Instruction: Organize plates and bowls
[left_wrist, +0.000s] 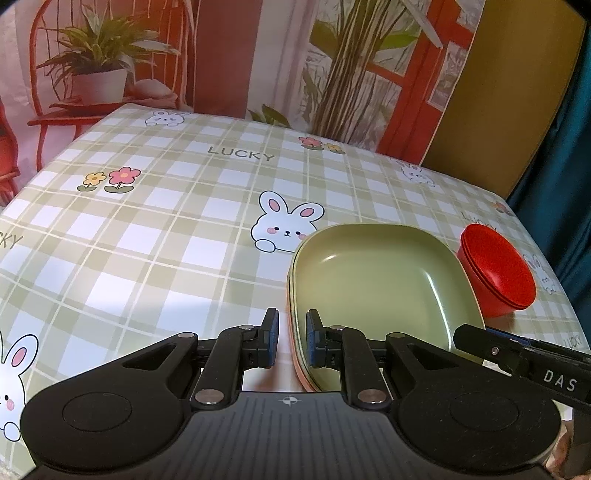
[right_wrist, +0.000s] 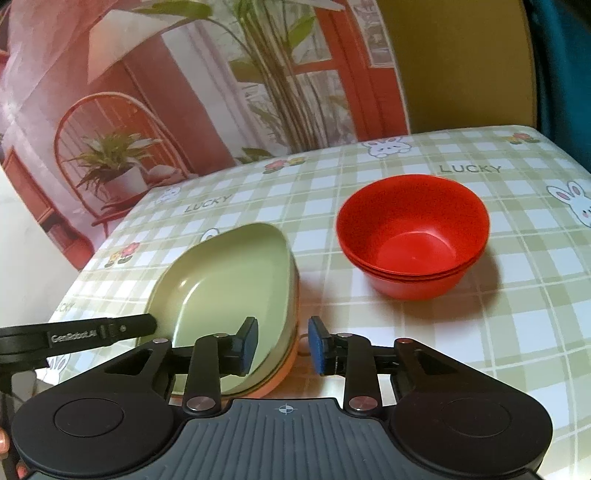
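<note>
**Plates stacked, both grippers at the rim**

The green plate (left_wrist: 384, 284) sits on top of a stack, with an orange plate (right_wrist: 284, 369) peeking out underneath, on the checked tablecloth (left_wrist: 147, 229). Just beside it, apart from it, stand the red bowls (right_wrist: 413, 236), nested one inside another (three rims, by my count).

The left gripper (left_wrist: 291, 339) straddles the near-left edge of the stack: its jaws are set narrow with the rim between them, yet a sliver of gap shows beside the outer pad, so I would not call it a firm pinch. The right gripper (right_wrist: 282, 345) straddles the near-right edge, jaws spread, neither pad touching the plates.

The stacking looks done, so the job now is letting go cleanly. I'd open both sets of jaws fully before pulling away, then draw each gripper straight back off the rim, not sideways, so no pad drags the top plate askew or nudges the stack toward the bowls.
</note>
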